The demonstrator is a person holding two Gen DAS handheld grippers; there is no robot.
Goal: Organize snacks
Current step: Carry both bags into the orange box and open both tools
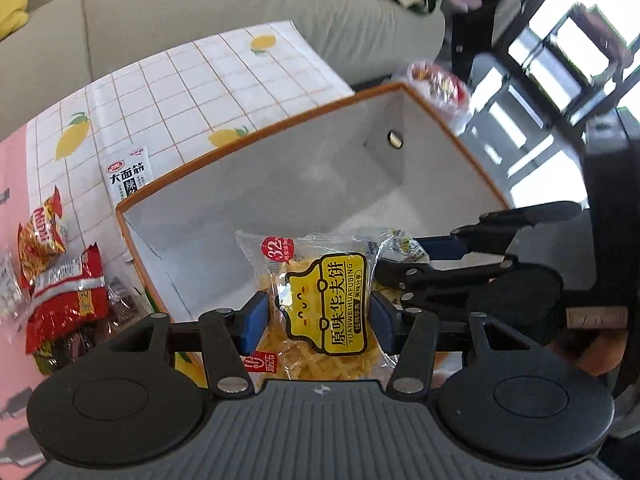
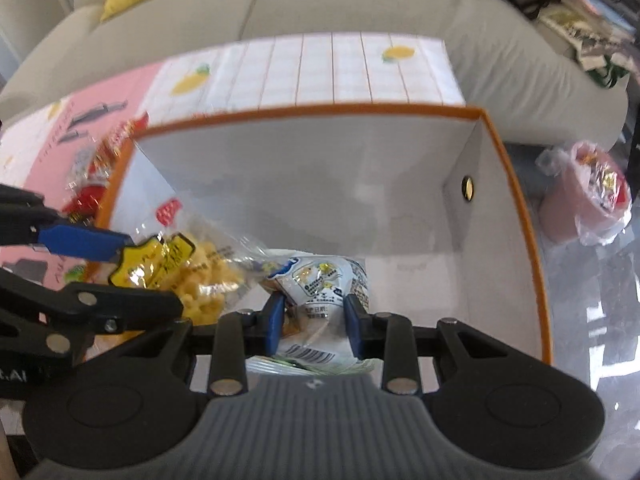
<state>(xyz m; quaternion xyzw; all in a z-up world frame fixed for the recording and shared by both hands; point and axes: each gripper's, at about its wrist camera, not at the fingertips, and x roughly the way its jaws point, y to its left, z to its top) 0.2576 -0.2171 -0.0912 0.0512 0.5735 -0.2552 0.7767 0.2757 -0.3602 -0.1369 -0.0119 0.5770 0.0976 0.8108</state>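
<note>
My left gripper [image 1: 318,316] is shut on a clear waffle-snack packet with a yellow label [image 1: 324,308], held over the near edge of a white box with an orange rim [image 1: 256,140]. It also shows in the right wrist view [image 2: 180,272]. My right gripper [image 2: 314,320] is shut on a white and blue snack packet [image 2: 324,292], held over the same box [image 2: 312,114]. The two grippers are side by side, the right one to the right of the left one [image 1: 460,252].
Loose snack packets lie left of the box: red ones [image 1: 64,300], an orange one [image 1: 42,236] and a white one [image 1: 128,170]. The table has a lemon-print cloth [image 1: 180,92]. A grey sofa [image 2: 360,0] stands behind. A bagged pink bin [image 2: 588,196] stands on the right.
</note>
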